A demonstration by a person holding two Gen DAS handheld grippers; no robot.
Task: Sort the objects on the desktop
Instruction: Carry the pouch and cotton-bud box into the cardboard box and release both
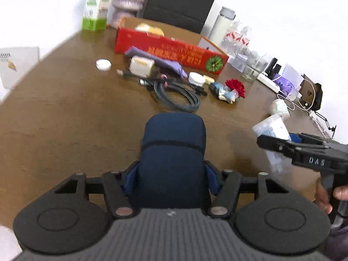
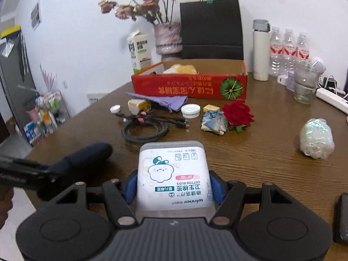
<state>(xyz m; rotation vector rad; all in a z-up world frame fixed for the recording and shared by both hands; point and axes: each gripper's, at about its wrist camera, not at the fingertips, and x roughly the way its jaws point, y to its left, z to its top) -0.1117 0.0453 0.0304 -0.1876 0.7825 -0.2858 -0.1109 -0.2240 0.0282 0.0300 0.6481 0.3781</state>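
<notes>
Left gripper (image 1: 173, 181): clamped on a dark blue case (image 1: 174, 152), blue pads pressed against both of its sides; case stands out ahead between the fingers, above the brown table (image 1: 65, 119).
Right gripper (image 2: 174, 187): clamped on a cotton-bud box (image 2: 173, 174), blue pads against its two long sides; label printed upside down in this view.
Dark blue case in the right wrist view (image 2: 87, 154): at nine o'clock from the cotton-bud box, lifted off the table.
Cotton-bud box in the left wrist view (image 1: 271, 134): at three o'clock from the case, partly behind the black fingers of the right gripper (image 1: 280, 145).
Hand (image 1: 326, 195): on the right gripper's handle, at the right edge.
Red cardboard box (image 2: 189, 87): at twelve o'clock, open-topped, a yellowish soft thing (image 2: 182, 68) inside.
Purple cloth (image 2: 161, 101): touching the front of the red cardboard box.
Coiled cable (image 2: 144, 130): just ahead of the cotton-bud box, at eleven o'clock.
White lid (image 2: 190, 111): between the cable and a crumpled wrapper (image 2: 214, 121).
Red rose (image 2: 238, 113): just beside the wrapper, at one o'clock.
Small white cap (image 2: 115, 109): at eleven o'clock, left of the cable.
Plastic-wrapped bundle (image 2: 316, 138): at two o'clock, well apart from the rest.
Black paper bag (image 2: 212, 28): upright behind the red cardboard box.
Milk carton (image 2: 139, 51): left of the bag, beside a vase of dried flowers (image 2: 168, 37).
</notes>
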